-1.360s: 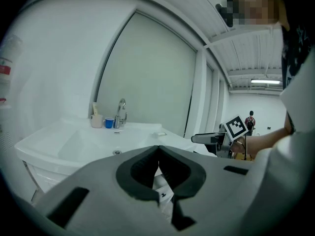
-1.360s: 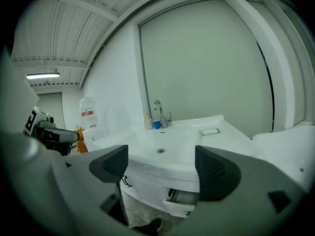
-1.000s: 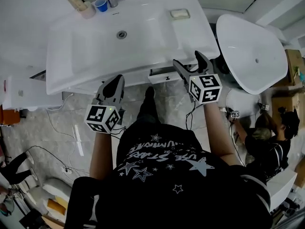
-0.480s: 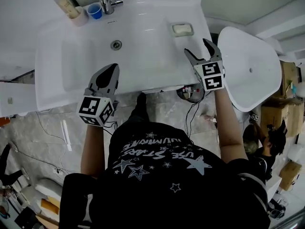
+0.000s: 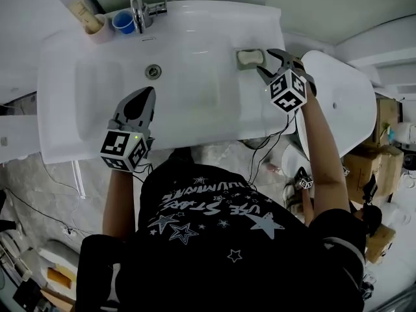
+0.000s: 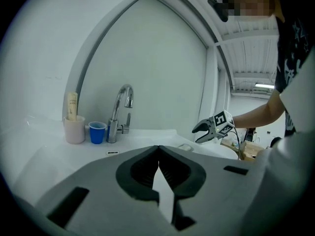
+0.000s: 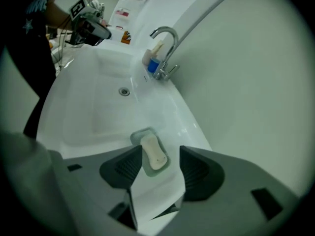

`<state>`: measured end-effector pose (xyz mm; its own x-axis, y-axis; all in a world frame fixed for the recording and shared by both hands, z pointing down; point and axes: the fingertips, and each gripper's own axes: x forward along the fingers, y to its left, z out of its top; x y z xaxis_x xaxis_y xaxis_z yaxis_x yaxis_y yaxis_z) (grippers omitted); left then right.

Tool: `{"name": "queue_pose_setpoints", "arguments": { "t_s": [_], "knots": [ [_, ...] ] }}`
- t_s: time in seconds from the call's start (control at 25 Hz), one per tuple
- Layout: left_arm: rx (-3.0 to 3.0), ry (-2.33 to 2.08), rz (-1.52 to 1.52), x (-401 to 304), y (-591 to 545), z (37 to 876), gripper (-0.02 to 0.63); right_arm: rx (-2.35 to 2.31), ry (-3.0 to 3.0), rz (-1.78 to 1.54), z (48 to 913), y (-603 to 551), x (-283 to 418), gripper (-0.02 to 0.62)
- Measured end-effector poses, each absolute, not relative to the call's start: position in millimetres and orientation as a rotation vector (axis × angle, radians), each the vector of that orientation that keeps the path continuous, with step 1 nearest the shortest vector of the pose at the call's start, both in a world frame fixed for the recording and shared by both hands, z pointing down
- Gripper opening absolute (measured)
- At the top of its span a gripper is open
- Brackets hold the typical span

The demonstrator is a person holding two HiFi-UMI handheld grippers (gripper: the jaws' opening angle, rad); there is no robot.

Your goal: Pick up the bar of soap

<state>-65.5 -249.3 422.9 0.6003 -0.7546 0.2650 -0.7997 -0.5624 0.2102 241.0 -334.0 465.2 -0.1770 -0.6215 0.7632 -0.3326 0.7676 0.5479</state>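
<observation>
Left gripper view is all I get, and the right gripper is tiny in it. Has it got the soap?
Observer: Not yet. The right gripper has its jaws apart, though they have just been closing. In its own view the bar of soap shows between the tips, untouched.
Operator: Is the soap loose on the sink?
Observer: No. It lies in a pale green soap dish on the flat top of the sink, right of the basin in the head view.
Operator: Where is my left gripper over all that?
Observer: In the head view the left gripper hangs over the basin's near edge, well left of the dish.
</observation>
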Motion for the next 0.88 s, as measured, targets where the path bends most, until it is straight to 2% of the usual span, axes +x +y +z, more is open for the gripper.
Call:
{"name": "queue_pose_setpoints", "arguments": {
  "t_s": [0.36,0.76,0.88],
  "knots": [
    [2.468,-1.292,0.210,-80,-279,438,0.009,0.377,-1.672,-0.226,525,-354,244,0.227],
    [2.417,-1.300,0.214,-91,-302,452,0.009,0.119,-1.546,-0.161,560,-360,242,0.212],
    [2.409,-1.292,0.208,-93,-308,457,0.009,0.089,-1.524,-0.164,563,-364,243,0.190]
  ]
}}
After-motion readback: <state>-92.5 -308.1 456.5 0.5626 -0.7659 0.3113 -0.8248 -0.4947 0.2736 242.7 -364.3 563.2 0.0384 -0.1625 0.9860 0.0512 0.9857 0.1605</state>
